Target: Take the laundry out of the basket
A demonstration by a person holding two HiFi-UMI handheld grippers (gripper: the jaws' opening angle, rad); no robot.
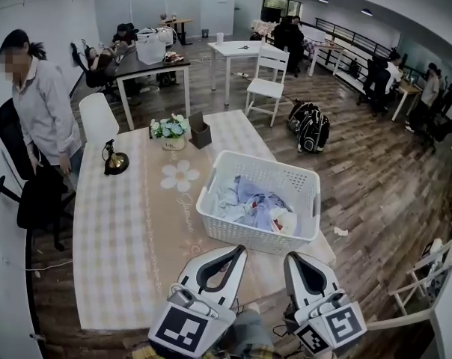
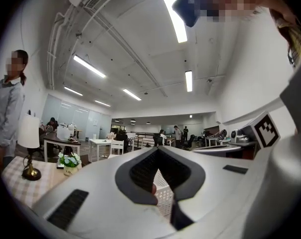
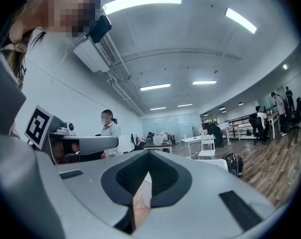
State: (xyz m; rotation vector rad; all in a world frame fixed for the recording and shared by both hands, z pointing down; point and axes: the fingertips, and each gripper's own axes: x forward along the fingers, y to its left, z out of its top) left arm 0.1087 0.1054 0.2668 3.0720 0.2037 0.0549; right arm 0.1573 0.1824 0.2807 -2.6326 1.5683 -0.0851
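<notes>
Laundry [image 1: 250, 203] heaped in white basket [image 1: 245, 235] on worktop [image 1: 125, 230]. Left tool [image 1: 238, 250] at basket's 7 o'clock, right tool [image 1: 291, 259] at 5; both pinched closed, empty.

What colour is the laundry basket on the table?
White, with perforated walls; the basket shows best in the head view.

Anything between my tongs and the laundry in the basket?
Only the basket itself: its near wall faces the left tongs and right tongs. The laundry lies uncovered under the open top.
</notes>
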